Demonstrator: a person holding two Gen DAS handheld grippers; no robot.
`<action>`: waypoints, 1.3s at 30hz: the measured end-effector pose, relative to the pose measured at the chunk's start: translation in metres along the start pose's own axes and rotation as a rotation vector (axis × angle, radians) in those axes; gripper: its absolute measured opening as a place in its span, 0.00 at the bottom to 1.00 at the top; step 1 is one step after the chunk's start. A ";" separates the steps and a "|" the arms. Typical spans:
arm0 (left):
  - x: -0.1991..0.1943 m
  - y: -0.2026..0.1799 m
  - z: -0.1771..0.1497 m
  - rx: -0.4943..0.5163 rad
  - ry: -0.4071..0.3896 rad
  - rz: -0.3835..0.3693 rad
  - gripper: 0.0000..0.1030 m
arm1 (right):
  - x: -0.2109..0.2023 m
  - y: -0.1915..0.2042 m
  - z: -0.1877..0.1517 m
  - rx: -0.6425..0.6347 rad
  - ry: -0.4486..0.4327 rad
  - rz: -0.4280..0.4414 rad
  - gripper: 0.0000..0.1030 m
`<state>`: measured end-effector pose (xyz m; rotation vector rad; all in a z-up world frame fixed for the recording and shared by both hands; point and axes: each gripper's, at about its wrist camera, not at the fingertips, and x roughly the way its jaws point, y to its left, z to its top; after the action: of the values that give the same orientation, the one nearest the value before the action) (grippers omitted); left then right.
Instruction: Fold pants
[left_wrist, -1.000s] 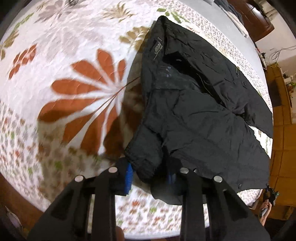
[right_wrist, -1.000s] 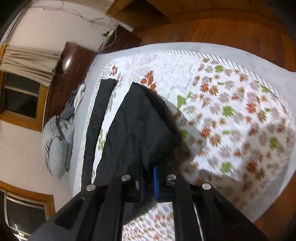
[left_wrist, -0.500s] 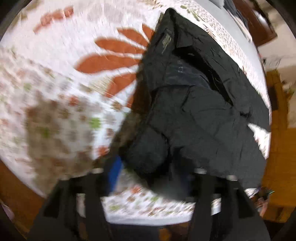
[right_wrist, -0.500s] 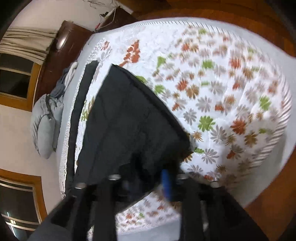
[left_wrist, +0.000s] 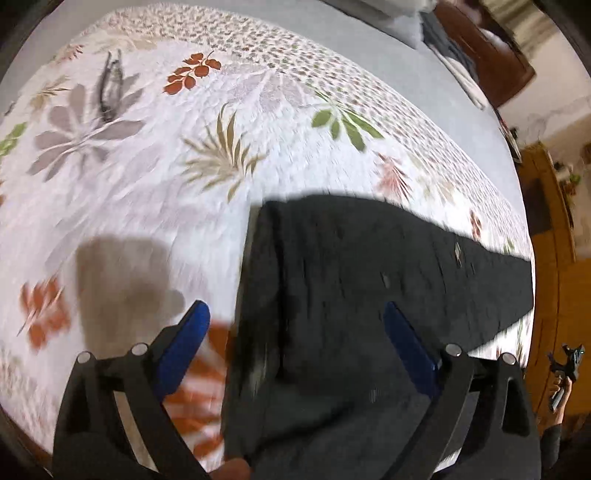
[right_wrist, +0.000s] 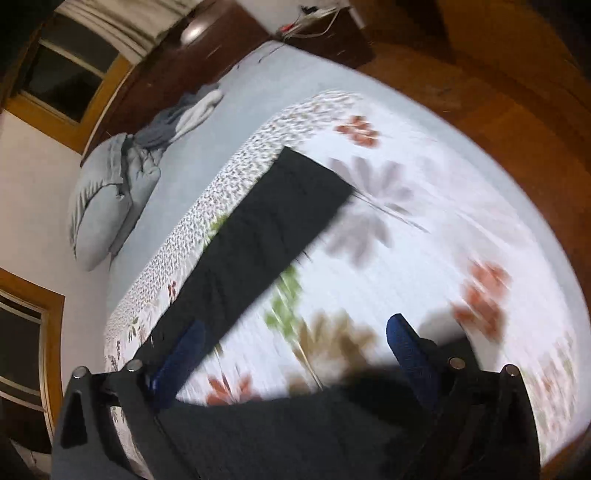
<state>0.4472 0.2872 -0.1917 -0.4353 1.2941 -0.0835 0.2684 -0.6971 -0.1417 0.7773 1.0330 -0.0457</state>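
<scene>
The black pants (left_wrist: 362, 288) lie flat on the floral bedspread (left_wrist: 155, 155). In the left wrist view they fill the lower right, with a straight folded edge at the left. My left gripper (left_wrist: 295, 336) is open and empty above them. In the right wrist view the pants (right_wrist: 280, 428) lie under the jaws at the bottom. A second long black piece of cloth (right_wrist: 269, 229) stretches toward the far edge; I cannot tell whether it belongs to the pants. My right gripper (right_wrist: 295, 350) is open and empty. Both views are blurred by motion.
Grey pillows (right_wrist: 107, 199) and bundled grey and white cloth (right_wrist: 184, 114) lie at the head of the bed. A dark wooden headboard (right_wrist: 177, 59) and wooden floor (right_wrist: 517, 92) surround the bed. A dark slim object (left_wrist: 110, 85) lies on the spread at the far left.
Both grippers have let go of the pants and opened wide. The pants now lie flat, folded over, and both cameras have swung toward the far side of the bed.
</scene>
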 end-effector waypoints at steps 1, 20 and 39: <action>0.008 0.004 0.005 -0.007 0.000 -0.006 0.92 | 0.023 0.011 0.019 -0.006 0.021 0.000 0.97; 0.097 0.011 0.046 0.098 0.120 -0.072 0.38 | 0.203 0.063 0.171 -0.174 0.094 -0.113 0.97; 0.104 0.009 0.046 0.094 0.112 -0.039 0.22 | 0.249 0.043 0.194 -0.351 0.175 -0.084 0.14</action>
<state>0.5185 0.2763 -0.2805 -0.3798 1.3861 -0.2026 0.5642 -0.7035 -0.2599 0.4231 1.2000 0.1309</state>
